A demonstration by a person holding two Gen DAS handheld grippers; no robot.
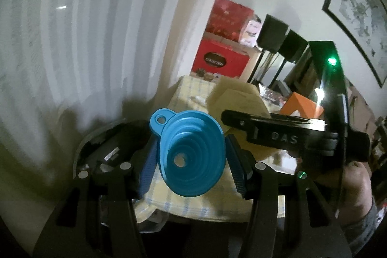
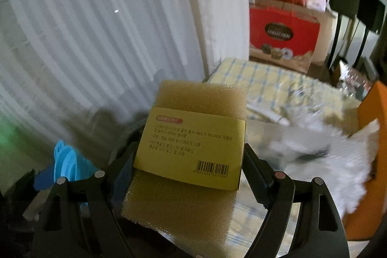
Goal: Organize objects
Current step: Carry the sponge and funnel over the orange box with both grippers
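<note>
My left gripper (image 1: pixel 192 156) is shut on a blue collapsible funnel (image 1: pixel 191 151), held in the air with its wide mouth facing the camera. My right gripper (image 2: pixel 191 158) is shut on a tan sponge (image 2: pixel 193 98) wrapped in a yellow paper label (image 2: pixel 193 146) with a barcode. The right gripper (image 1: pixel 285 134) also shows in the left wrist view, just right of the funnel, with the sponge (image 1: pixel 239 98) beyond it. The funnel (image 2: pixel 67 163) appears at the lower left of the right wrist view.
A table with a yellow checked cloth (image 2: pixel 278 84) lies below both grippers. An orange box (image 2: pixel 372 137) and white crinkled plastic (image 2: pixel 326 149) sit at its right. Red gift boxes (image 2: pixel 283 30) stand behind. White curtains (image 2: pixel 96 28) hang at the left.
</note>
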